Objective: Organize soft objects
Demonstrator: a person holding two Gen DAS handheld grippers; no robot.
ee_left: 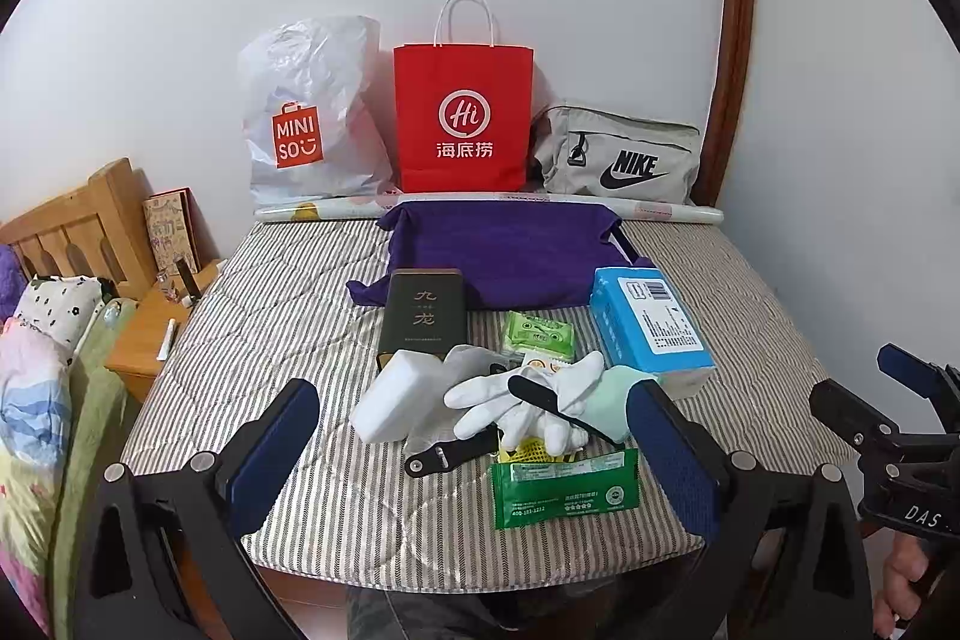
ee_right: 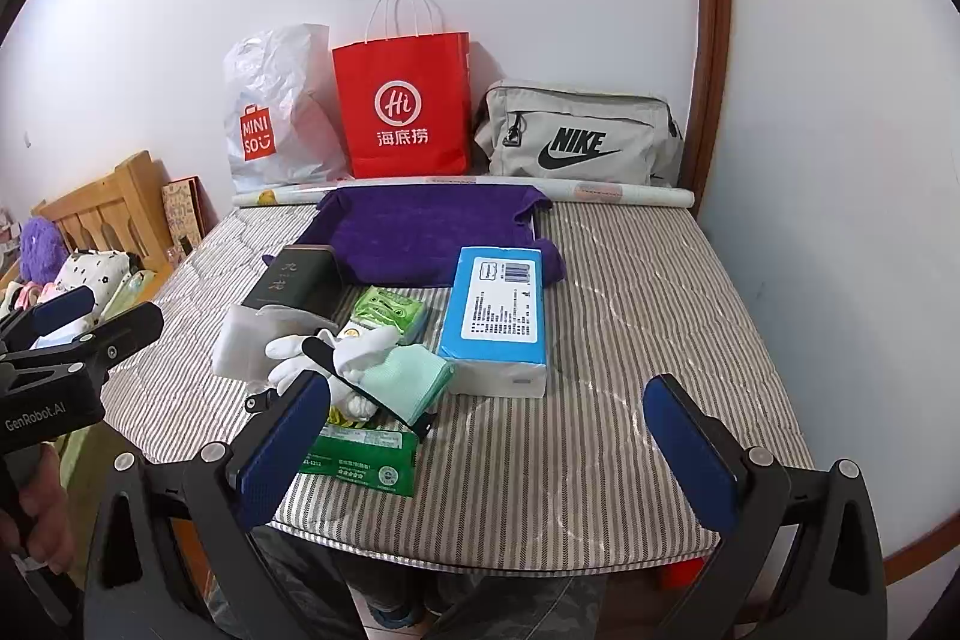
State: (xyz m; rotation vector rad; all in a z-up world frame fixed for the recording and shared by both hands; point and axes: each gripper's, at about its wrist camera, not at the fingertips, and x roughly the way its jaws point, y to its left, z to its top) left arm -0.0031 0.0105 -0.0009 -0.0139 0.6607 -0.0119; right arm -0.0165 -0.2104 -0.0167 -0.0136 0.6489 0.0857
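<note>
MINISO bag (ee_left: 303, 124), red Hi bag (ee_left: 462, 118), NIKE pouch (ee_left: 624, 154) along wall. White gloves (ee_left: 528, 397) half-bury a dark strap (ee_left: 447, 454), maybe a watch band. Left tongs (ee_left: 474, 454), right tongs (ee_right: 486, 448): both released, empty.

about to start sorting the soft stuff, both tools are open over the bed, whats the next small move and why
Probably ease the left tool down onto the white gloves: it is open and empty, the gloves lie between its fingers on top of the pile, and a black nail file rests across them, so go gently. The purple cloth tray behind looks like the destination.
</note>
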